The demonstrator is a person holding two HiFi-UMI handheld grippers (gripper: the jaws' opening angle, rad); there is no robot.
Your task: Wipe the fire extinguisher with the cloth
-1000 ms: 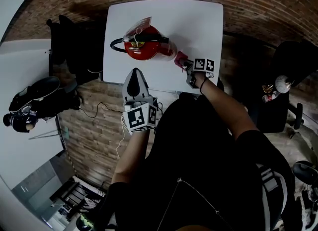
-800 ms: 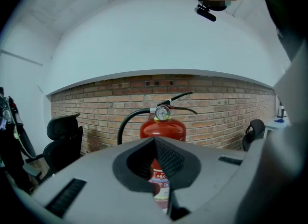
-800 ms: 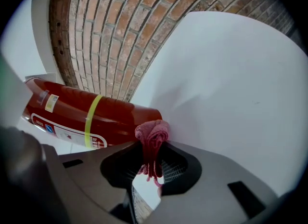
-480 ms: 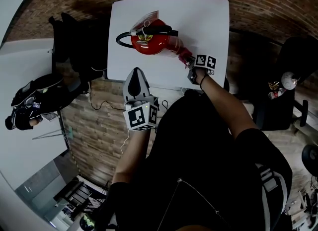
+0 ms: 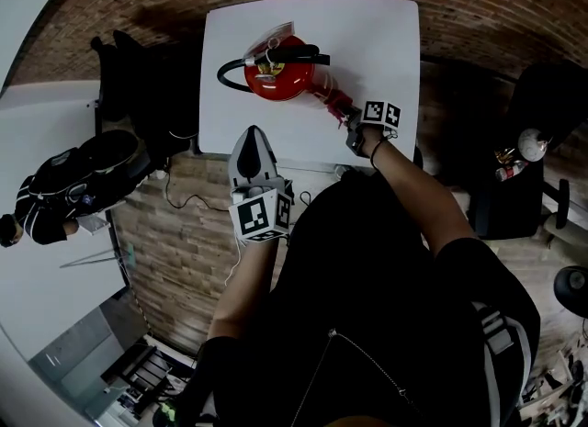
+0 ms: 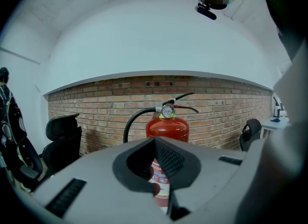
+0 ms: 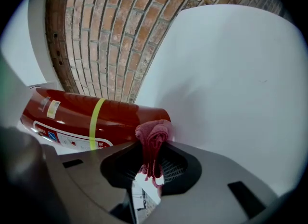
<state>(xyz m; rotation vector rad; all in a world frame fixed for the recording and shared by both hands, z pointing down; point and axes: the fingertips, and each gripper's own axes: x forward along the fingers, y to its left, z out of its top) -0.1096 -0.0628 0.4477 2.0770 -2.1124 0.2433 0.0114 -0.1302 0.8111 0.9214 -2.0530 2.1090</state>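
Head view looks down on a white table [image 5: 381,44] with rounded corners, set against a rough brick floor. The fire extinguisher [image 5: 280,72] stands upright on it, a glossy red cylinder with a black hose [image 5: 225,74] curling off its left side. From the left gripper view you can see a round gauge [image 6: 167,111] and black lever on top of it and a printed label lower down. The right gripper [image 5: 349,120] reaches in from the table's near right, the person's bare forearm stretched forward with a dark band at the wrist. Its jaws are pinched on the cloth [image 7: 153,136], a bunched, fuzzy pink rag. The rag's folded end is pressed to the smooth red shell close to the extinguisher's bottom edge, not far from a yellow-green band [image 7: 96,117]. The left gripper [image 5: 251,133] is held lower, just short of the table's near edge. That arm is bent at the elbow and the gripper's tapered grey nose points at the extinguisher. Its ribbed dark pads meet at the tip with nothing caught between them.
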